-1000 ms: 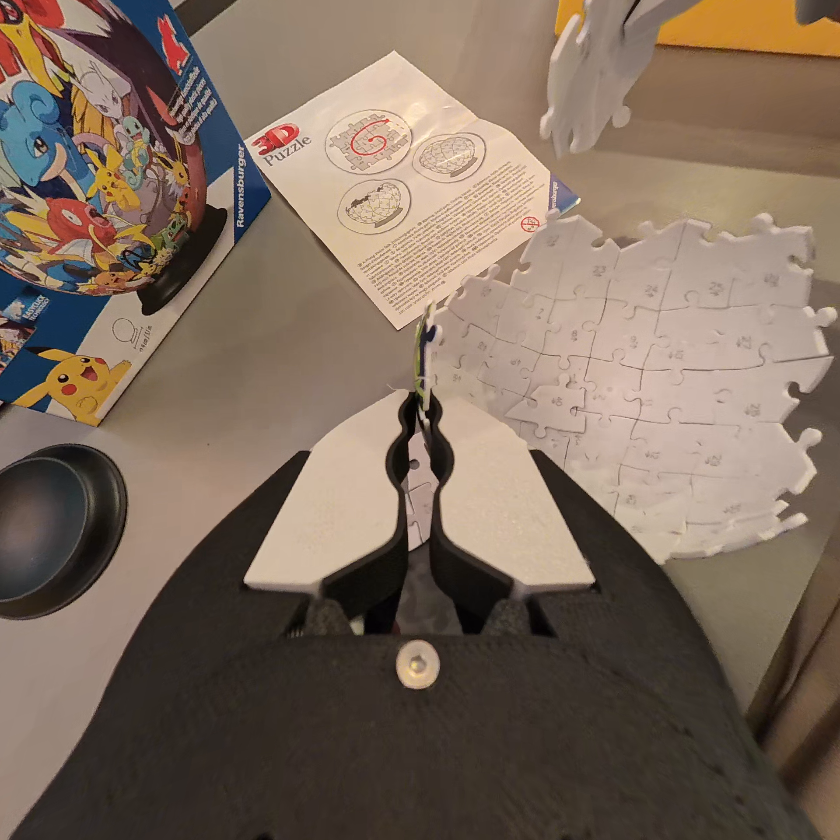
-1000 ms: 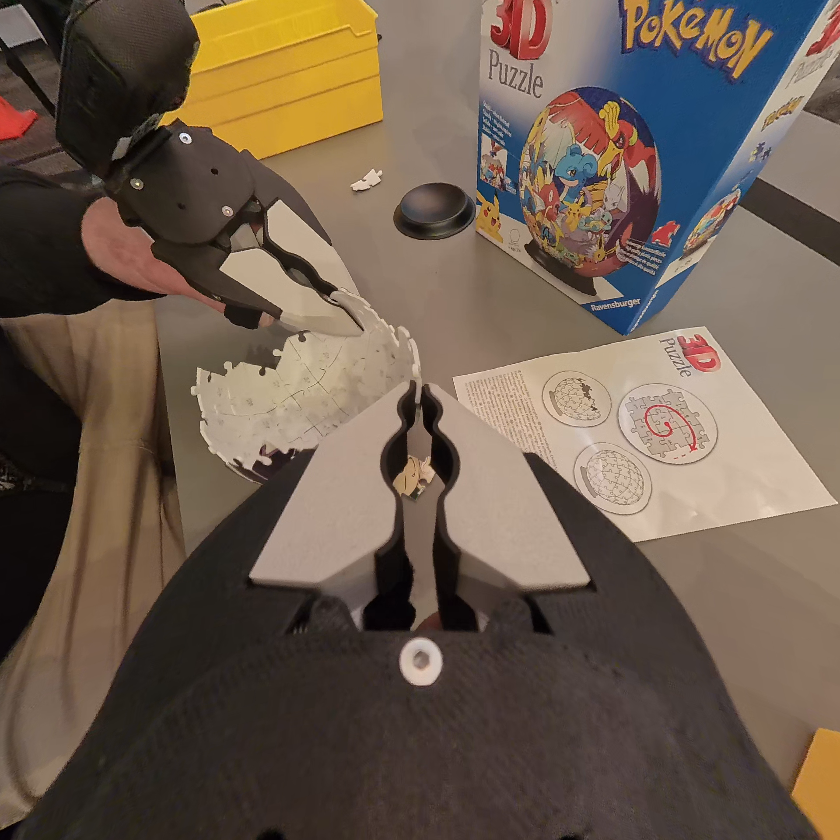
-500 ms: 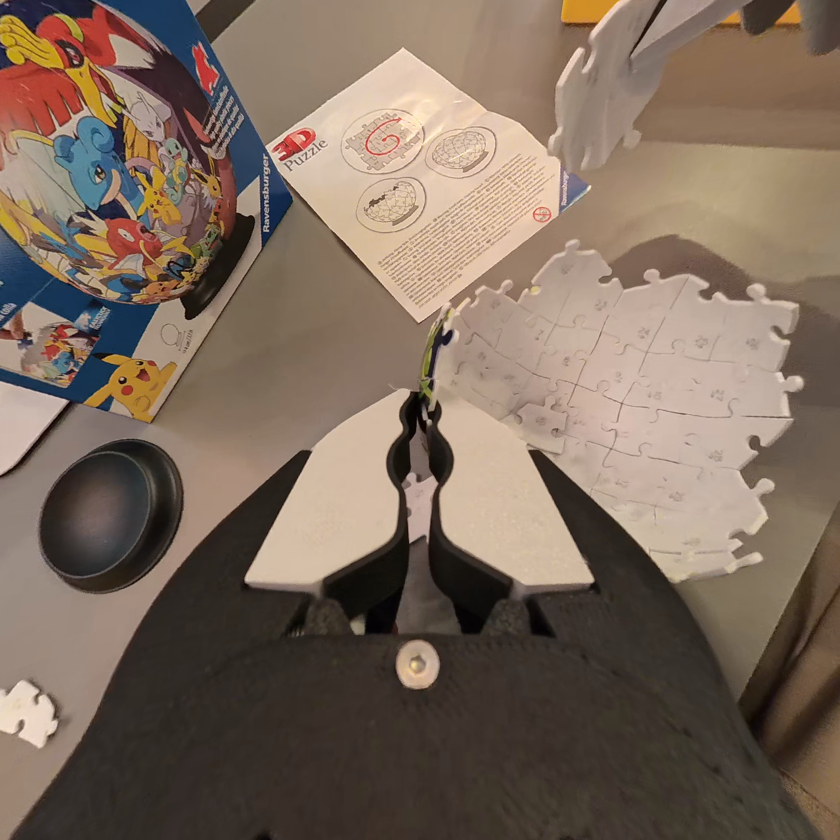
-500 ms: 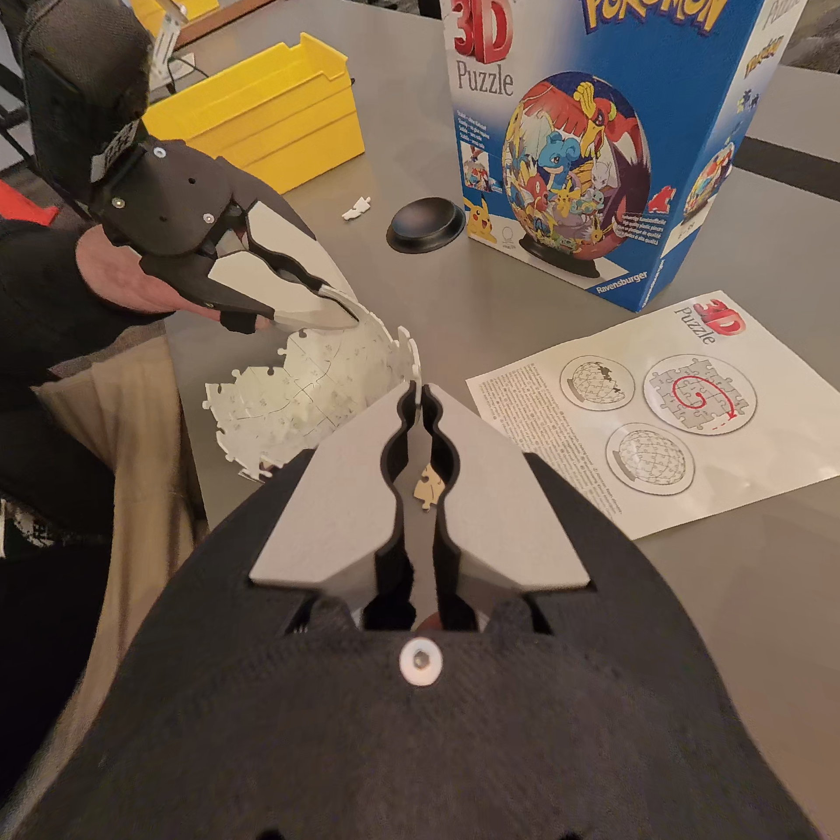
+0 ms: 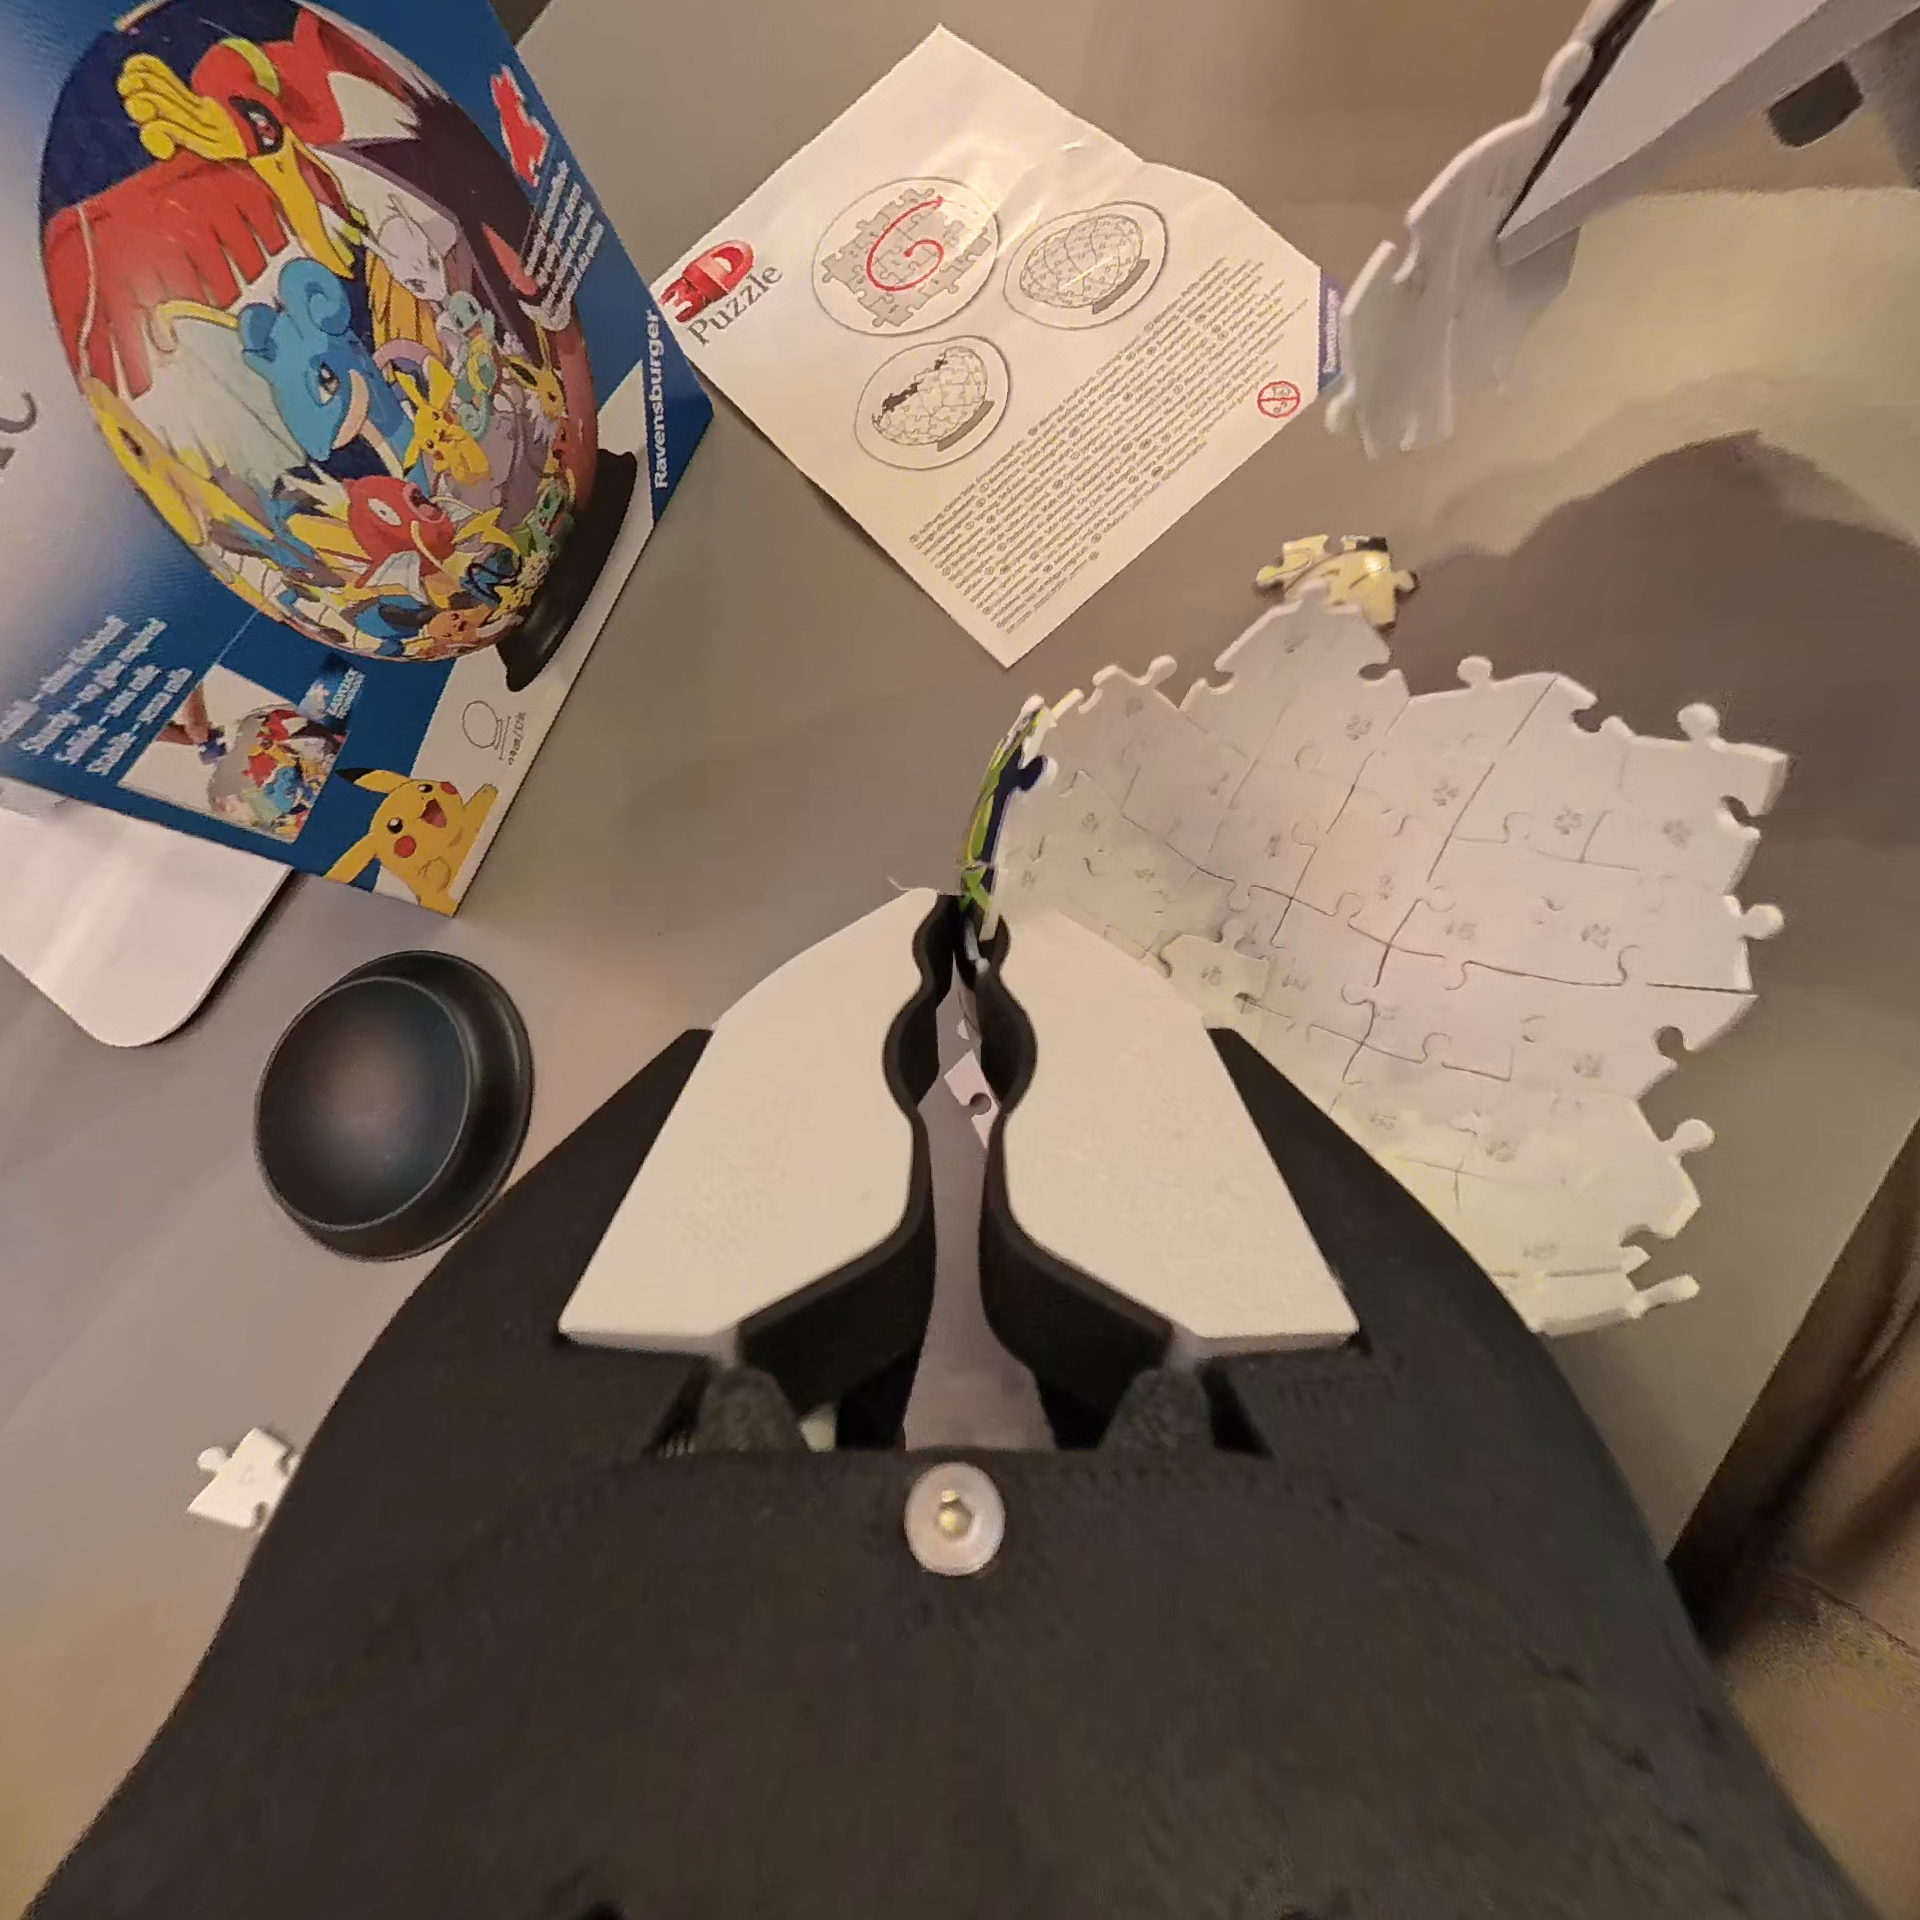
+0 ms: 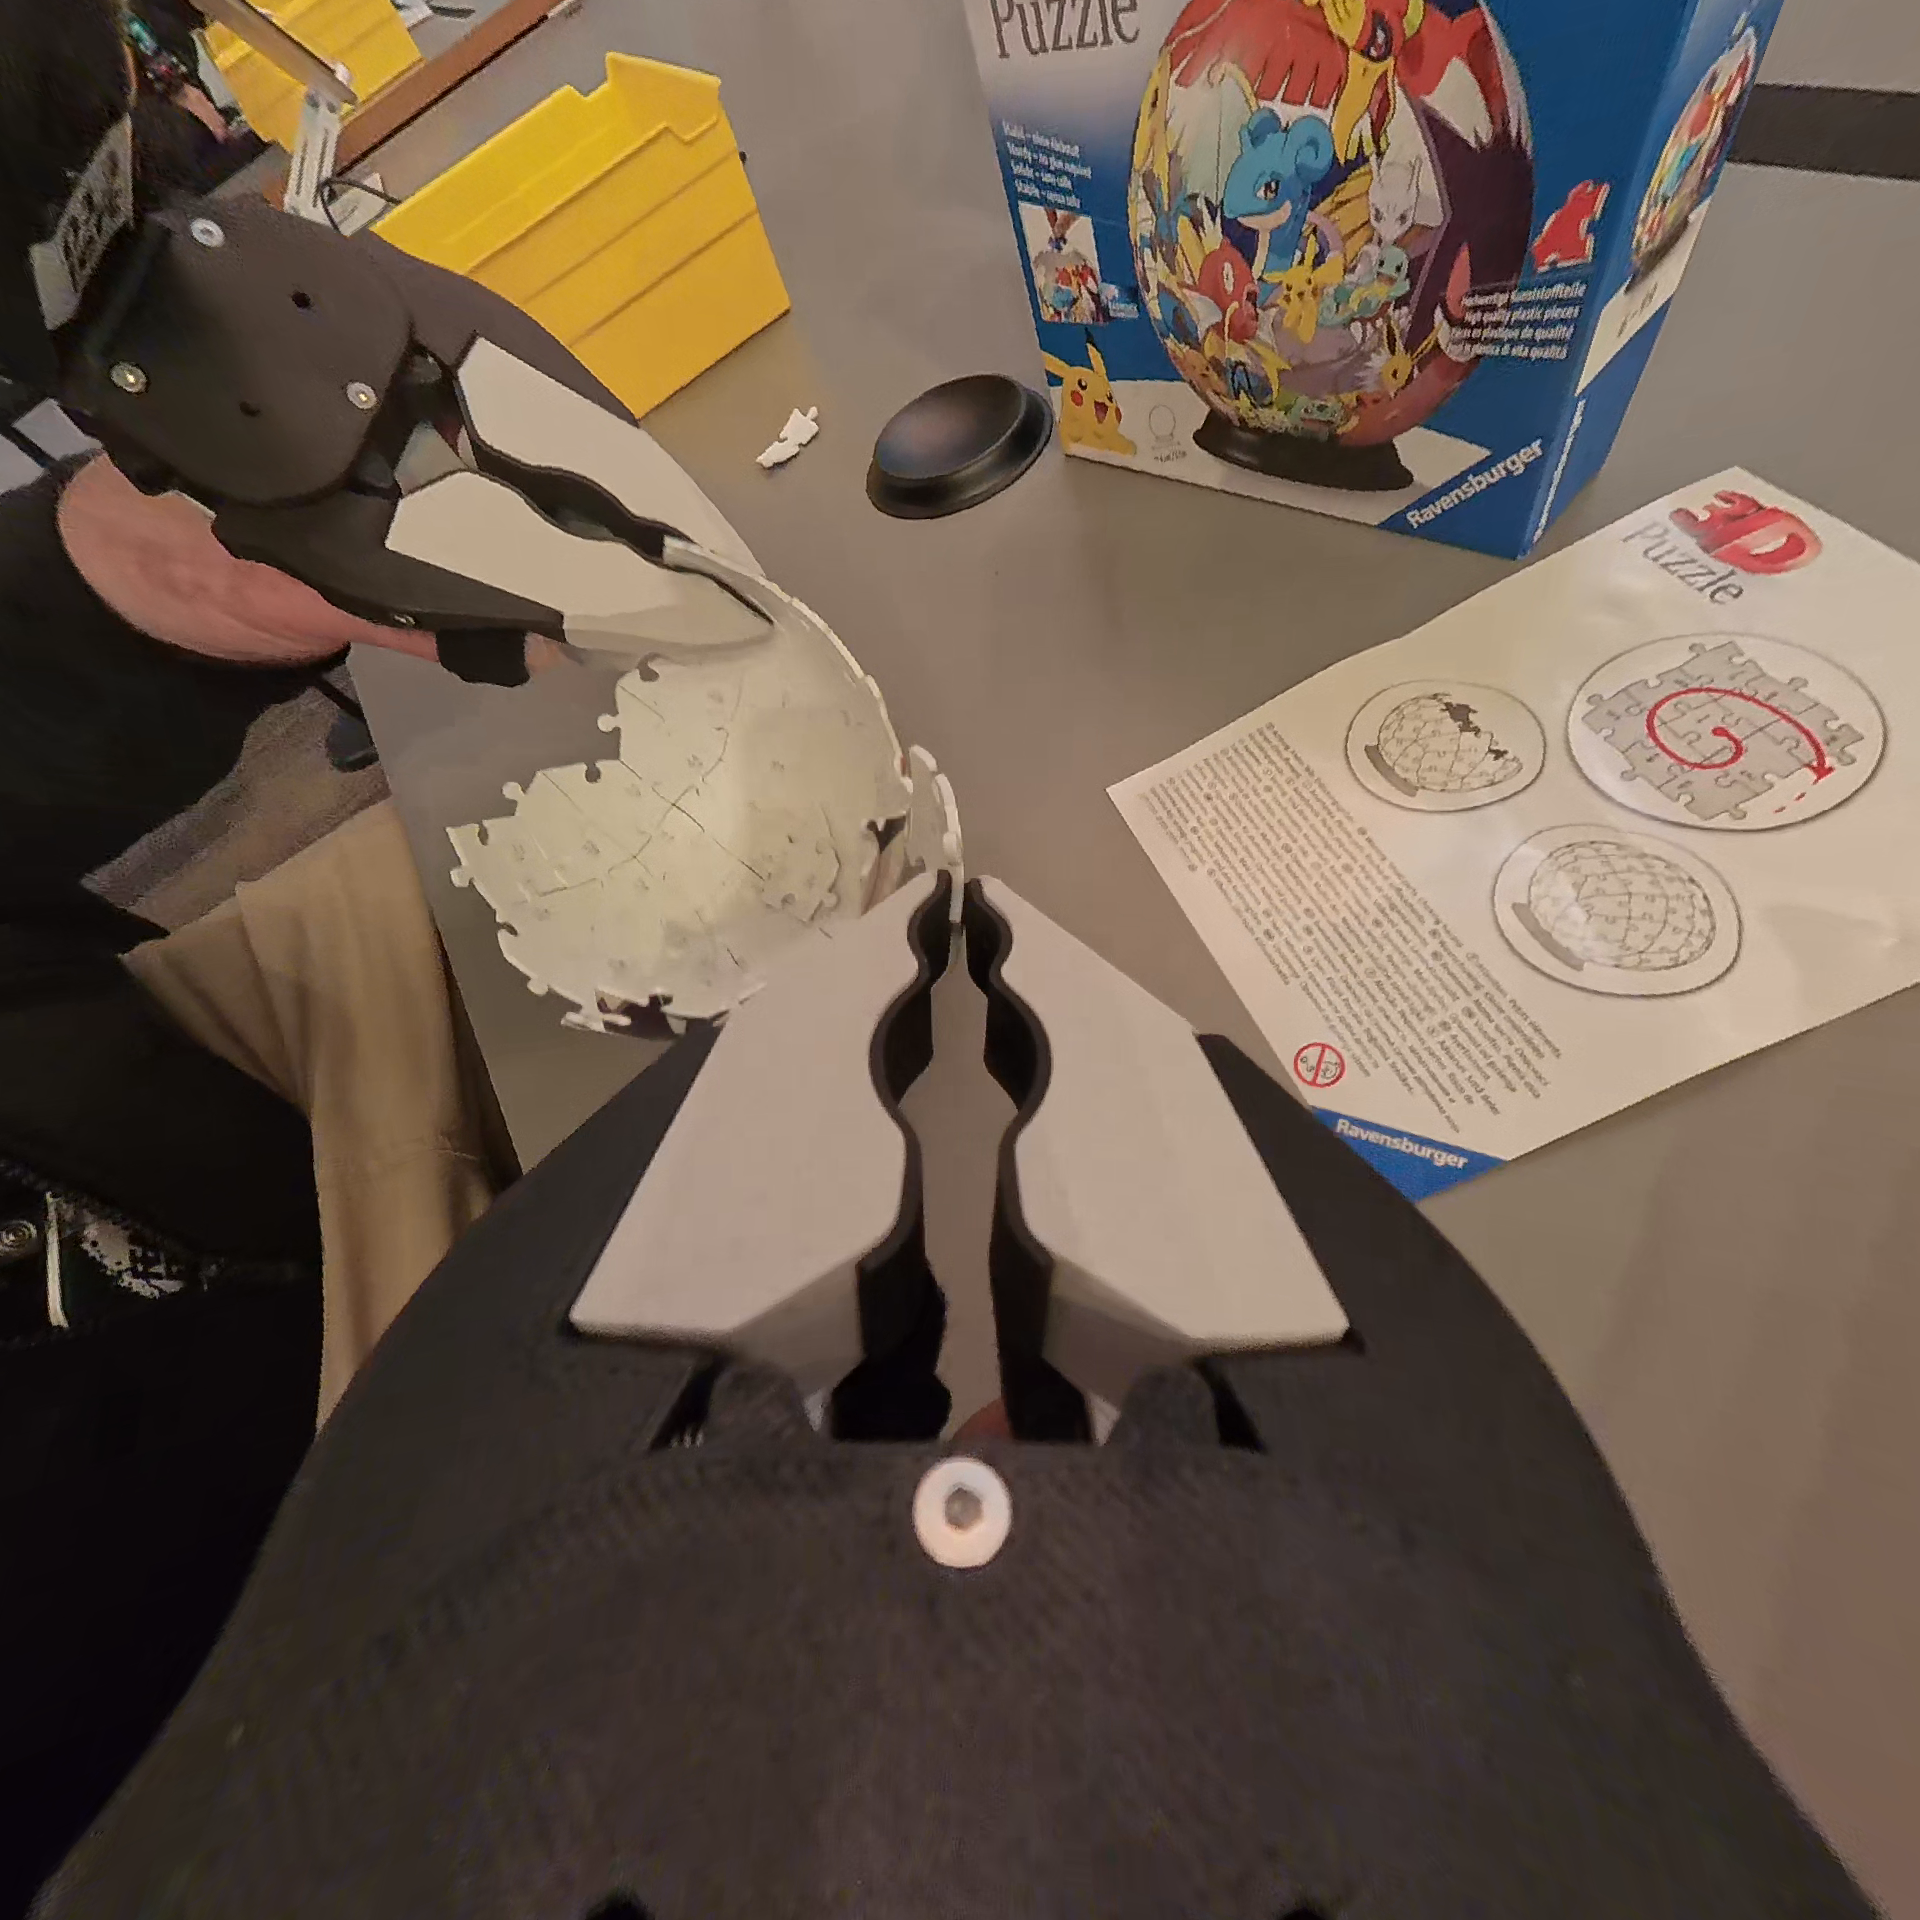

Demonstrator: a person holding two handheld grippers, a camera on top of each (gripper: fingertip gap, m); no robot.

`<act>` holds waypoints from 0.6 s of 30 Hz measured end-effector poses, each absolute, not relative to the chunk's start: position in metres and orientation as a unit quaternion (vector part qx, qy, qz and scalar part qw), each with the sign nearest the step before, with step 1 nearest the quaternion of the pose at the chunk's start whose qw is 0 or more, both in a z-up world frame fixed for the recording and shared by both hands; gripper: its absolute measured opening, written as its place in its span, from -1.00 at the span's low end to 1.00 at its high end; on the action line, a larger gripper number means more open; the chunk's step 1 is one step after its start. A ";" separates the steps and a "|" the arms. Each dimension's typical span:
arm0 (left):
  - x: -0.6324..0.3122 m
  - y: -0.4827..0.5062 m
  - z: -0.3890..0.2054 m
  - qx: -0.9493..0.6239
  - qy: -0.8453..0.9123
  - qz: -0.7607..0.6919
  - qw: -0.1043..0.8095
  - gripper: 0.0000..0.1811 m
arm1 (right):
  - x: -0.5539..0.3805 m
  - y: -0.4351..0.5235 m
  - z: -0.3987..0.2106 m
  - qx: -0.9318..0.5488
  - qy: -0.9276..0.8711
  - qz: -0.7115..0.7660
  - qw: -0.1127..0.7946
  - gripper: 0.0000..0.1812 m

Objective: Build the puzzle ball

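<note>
The partly built puzzle ball shell [image 5: 1403,935] is a curved bowl of joined pieces with its white inner side showing. My left gripper [image 5: 971,920] is shut on the shell's near rim and holds it tilted above the table's edge. In the right wrist view the shell [image 6: 707,831] hangs from the left gripper [image 6: 727,603]. My right gripper [image 6: 956,904] is shut on a small white puzzle section [image 6: 940,821], seen edge-on close to the shell's rim. The left wrist view shows that section [image 5: 1423,312] held high, apart from the shell, by the right gripper [image 5: 1538,197].
The puzzle box [image 6: 1351,260], an instruction sheet [image 6: 1558,810] and a black round stand [image 6: 961,442] are on the grey table. A loose white piece [image 6: 790,436] lies by the stand. A coloured piece [image 5: 1340,577] lies beyond the shell. Yellow bins [image 6: 613,218] stand at the back. Tip to tip, the grippers are about 12 centimeters apart. My left tips are about 15 centimeters from the coloured piece [image 5: 1340,577], my right tips only 8 centimeters.
My left gripper has pulled back and up with the shell, so more of the table shows. My right gripper has moved with its section nearer to the shell's rim.
</note>
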State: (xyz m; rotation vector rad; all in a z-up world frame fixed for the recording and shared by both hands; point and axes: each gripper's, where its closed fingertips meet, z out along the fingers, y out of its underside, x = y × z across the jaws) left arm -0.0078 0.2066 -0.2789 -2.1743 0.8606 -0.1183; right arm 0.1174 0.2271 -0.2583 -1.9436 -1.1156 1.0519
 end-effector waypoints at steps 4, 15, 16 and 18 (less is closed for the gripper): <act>-0.020 0.204 -0.276 -0.853 0.342 -0.030 0.393 -0.97 | 0.116 0.223 -0.267 -0.747 -0.430 0.397 0.317 -0.99; -0.038 0.206 -0.258 -0.827 0.362 0.018 0.430 -0.97 | 0.103 0.200 -0.309 -0.775 -0.461 0.368 0.225 -0.99; -0.039 0.206 -0.256 -0.823 0.363 0.025 0.436 -0.97 | 0.103 0.199 -0.312 -0.778 -0.461 0.365 0.221 -0.99; -0.040 0.208 -0.253 -0.812 0.368 0.041 0.452 -0.97 | 0.102 0.199 -0.316 -0.781 -0.463 0.359 0.216 -0.99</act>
